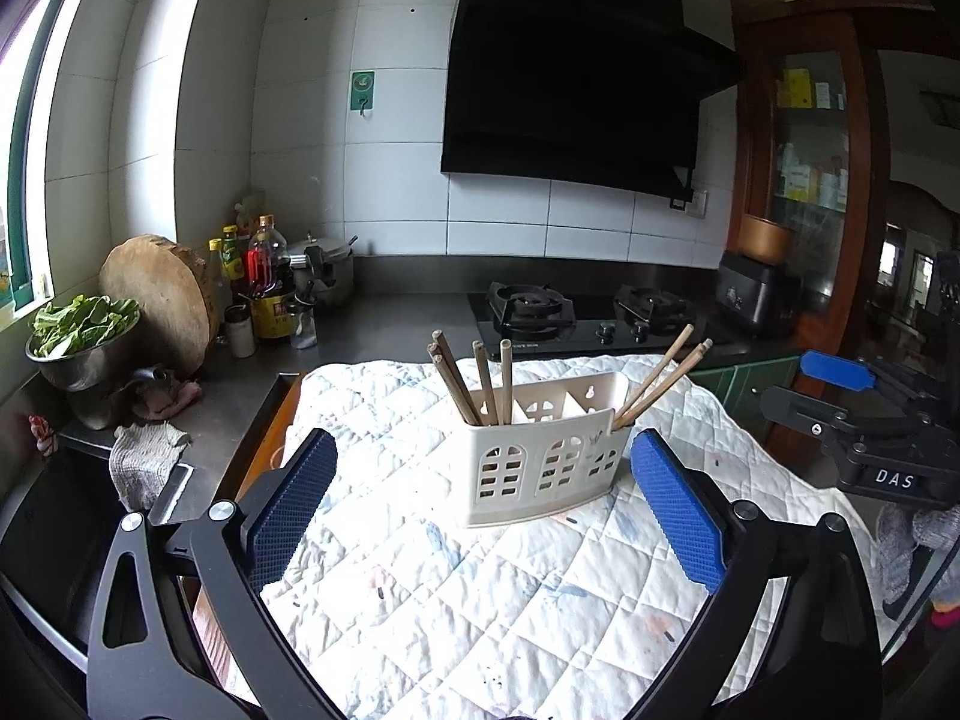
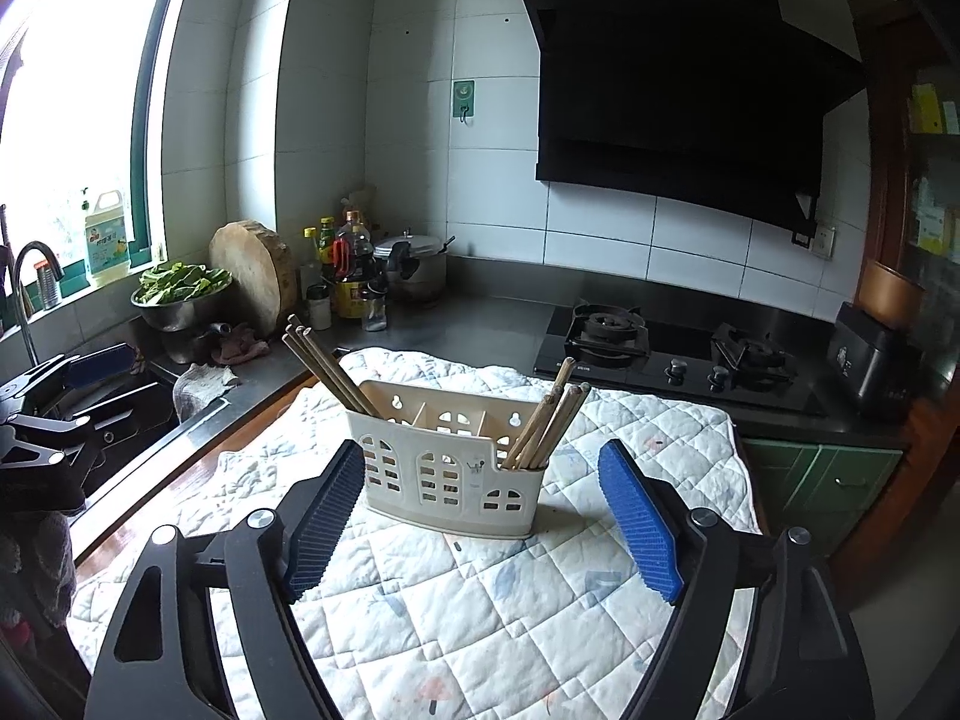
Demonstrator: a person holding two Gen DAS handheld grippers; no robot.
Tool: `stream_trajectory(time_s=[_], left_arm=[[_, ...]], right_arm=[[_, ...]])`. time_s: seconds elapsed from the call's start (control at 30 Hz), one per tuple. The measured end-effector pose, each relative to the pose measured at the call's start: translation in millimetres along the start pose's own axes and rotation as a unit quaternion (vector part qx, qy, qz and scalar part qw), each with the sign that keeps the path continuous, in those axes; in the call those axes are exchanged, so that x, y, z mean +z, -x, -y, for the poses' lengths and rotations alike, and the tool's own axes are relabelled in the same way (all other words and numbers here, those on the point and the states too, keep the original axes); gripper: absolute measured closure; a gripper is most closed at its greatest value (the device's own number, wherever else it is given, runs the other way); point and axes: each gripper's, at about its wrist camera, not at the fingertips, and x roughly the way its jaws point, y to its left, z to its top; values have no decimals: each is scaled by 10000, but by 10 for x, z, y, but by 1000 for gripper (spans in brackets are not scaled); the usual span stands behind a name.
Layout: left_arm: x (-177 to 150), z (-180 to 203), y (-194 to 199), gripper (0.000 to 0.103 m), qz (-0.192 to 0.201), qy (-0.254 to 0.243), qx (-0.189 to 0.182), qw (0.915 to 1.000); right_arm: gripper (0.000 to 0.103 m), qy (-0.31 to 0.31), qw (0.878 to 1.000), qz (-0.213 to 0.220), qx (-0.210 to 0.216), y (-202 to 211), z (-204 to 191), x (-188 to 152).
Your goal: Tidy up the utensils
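A cream plastic utensil holder point(image 1: 543, 459) point(image 2: 447, 471) with window-shaped cutouts stands upright on a quilted white cloth point(image 1: 480, 594) point(image 2: 456, 618). Several wooden chopsticks point(image 1: 474, 381) point(image 2: 330, 363) lean out of its left end, and several more point(image 1: 660, 378) point(image 2: 549, 423) lean out of its right end. My left gripper point(image 1: 480, 516) is open, its blue pads wide apart just short of the holder, with nothing between them. My right gripper point(image 2: 483, 516) is open too, its pads on either side of the holder's near face without touching it. Each gripper shows at the edge of the other's view.
The cloth covers a wooden board beside a steel counter. At the left are a sink point(image 2: 114, 408), a bowl of greens point(image 1: 81, 333), a round chopping block point(image 1: 159, 300), sauce bottles point(image 1: 267, 288) and a pot point(image 2: 414, 267). A gas hob point(image 2: 678, 354) lies behind the cloth, under a black hood.
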Motion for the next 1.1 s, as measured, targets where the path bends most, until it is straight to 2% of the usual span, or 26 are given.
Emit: stream_trajectory(time_s=[0.4,1.1], left_arm=[[-180,-11,88,5,-71,31,166,9998],[-537,15,226,5,-351,185,99,9992]], right_arm=[[11,88,9994,171,-279,224,-46,-221],[8,-397,9982,96,-447,447,33,-663]])
